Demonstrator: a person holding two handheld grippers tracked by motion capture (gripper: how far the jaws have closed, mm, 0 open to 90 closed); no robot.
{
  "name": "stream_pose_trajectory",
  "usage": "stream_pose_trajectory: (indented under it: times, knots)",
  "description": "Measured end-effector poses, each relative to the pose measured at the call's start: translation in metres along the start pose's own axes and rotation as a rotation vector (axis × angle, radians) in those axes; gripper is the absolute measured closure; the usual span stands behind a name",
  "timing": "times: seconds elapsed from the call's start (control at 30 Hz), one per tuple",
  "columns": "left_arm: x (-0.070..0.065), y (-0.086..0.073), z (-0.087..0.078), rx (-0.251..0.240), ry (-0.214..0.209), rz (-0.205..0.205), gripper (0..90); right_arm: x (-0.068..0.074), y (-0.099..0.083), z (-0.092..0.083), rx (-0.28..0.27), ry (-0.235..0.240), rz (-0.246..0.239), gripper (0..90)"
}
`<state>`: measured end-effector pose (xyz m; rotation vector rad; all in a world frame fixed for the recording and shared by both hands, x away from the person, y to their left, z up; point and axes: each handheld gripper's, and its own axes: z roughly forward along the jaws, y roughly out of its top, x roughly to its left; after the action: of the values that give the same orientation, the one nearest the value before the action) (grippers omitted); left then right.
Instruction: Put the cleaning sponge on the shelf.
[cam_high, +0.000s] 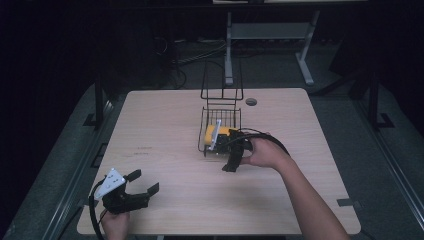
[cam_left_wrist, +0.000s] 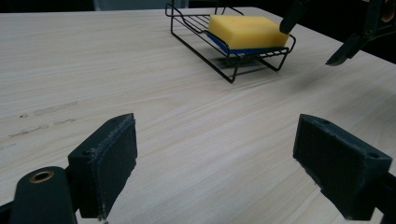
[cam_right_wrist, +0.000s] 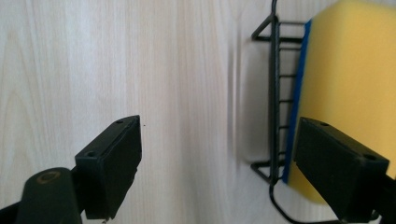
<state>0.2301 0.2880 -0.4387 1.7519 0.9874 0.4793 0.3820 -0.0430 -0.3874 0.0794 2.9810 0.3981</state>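
Observation:
A yellow sponge (cam_high: 220, 133) with a blue underside lies in a black wire rack (cam_high: 220, 116) at mid-table. My right gripper (cam_high: 226, 156) hangs open over the rack's near end, pointing down. In the right gripper view its jaws (cam_right_wrist: 219, 149) straddle the rack's wire edge (cam_right_wrist: 276, 93): one jaw is over the sponge (cam_right_wrist: 350, 79), the other over bare table. My left gripper (cam_high: 144, 181) rests open at the near left corner, holding nothing. In the left gripper view its jaws (cam_left_wrist: 217, 140) face the sponge (cam_left_wrist: 245, 30) and the rack (cam_left_wrist: 224, 67) farther off.
The light wood table (cam_high: 165, 130) has a tall wire handle frame (cam_high: 221, 80) rising behind the rack and a round cable hole (cam_high: 251, 101) at the back. A metal stand (cam_high: 228, 45) is beyond the table. The right gripper's far jaws (cam_left_wrist: 348, 46) show in the left gripper view.

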Motion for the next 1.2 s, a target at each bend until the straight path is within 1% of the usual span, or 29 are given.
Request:
stream_pose_trajectory:
  times: [0.03,0.13,0.37,0.4,0.43,0.5,0.67,0.8,0.83,0.9,0.93,1.03,1.2]
  knots:
    - [0.0,0.0,0.0,-0.007,0.001,-0.007,12.9,0.001,-0.003,0.0,0.002,0.002,0.006,15.3]
    - [0.0,0.0,0.0,-0.007,0.003,-0.007,13.0,0.002,-0.006,0.0,-0.004,0.001,0.014,15.3]
    - [-0.001,0.001,0.002,0.001,-0.001,0.005,13.0,0.006,-0.014,0.002,-0.001,0.007,0.024,15.3]
    - [-0.001,0.001,0.002,0.001,-0.001,0.003,12.9,0.008,-0.015,0.002,0.001,0.008,0.034,15.3]
    - [-0.001,0.001,0.001,0.001,-0.001,0.005,12.9,0.008,-0.016,0.002,-0.004,0.007,0.03,15.3]
    - [-0.001,0.001,0.001,-0.006,0.001,0.0,12.9,0.01,-0.018,0.002,0.0,0.009,0.042,15.3]
    - [-0.001,0.001,0.001,-0.006,0.001,-0.002,12.9,0.012,-0.022,0.002,-0.01,0.004,0.048,15.3]
    - [-0.002,0.001,0.001,-0.001,0.001,0.006,12.9,0.014,-0.025,0.003,-0.016,0.007,0.042,15.3]
    - [-0.002,0.001,0.001,-0.004,0.001,0.002,12.9,0.015,-0.027,0.004,-0.016,0.009,0.048,15.3]
    - [-0.002,0.001,0.001,-0.004,0.001,0.003,13.0,0.015,-0.028,0.005,-0.02,0.011,0.043,15.3]
    - [-0.001,0.001,0.001,-0.001,0.002,0.006,12.9,0.016,-0.029,0.006,-0.015,0.014,0.055,15.3]
    - [-0.001,0.001,0.001,-0.006,0.003,-0.001,12.9,0.018,-0.032,0.008,-0.016,0.017,0.057,15.5]
    - [-0.002,0.001,0.001,-0.002,0.002,0.006,12.9,0.02,-0.036,0.01,-0.018,0.022,0.063,15.5]
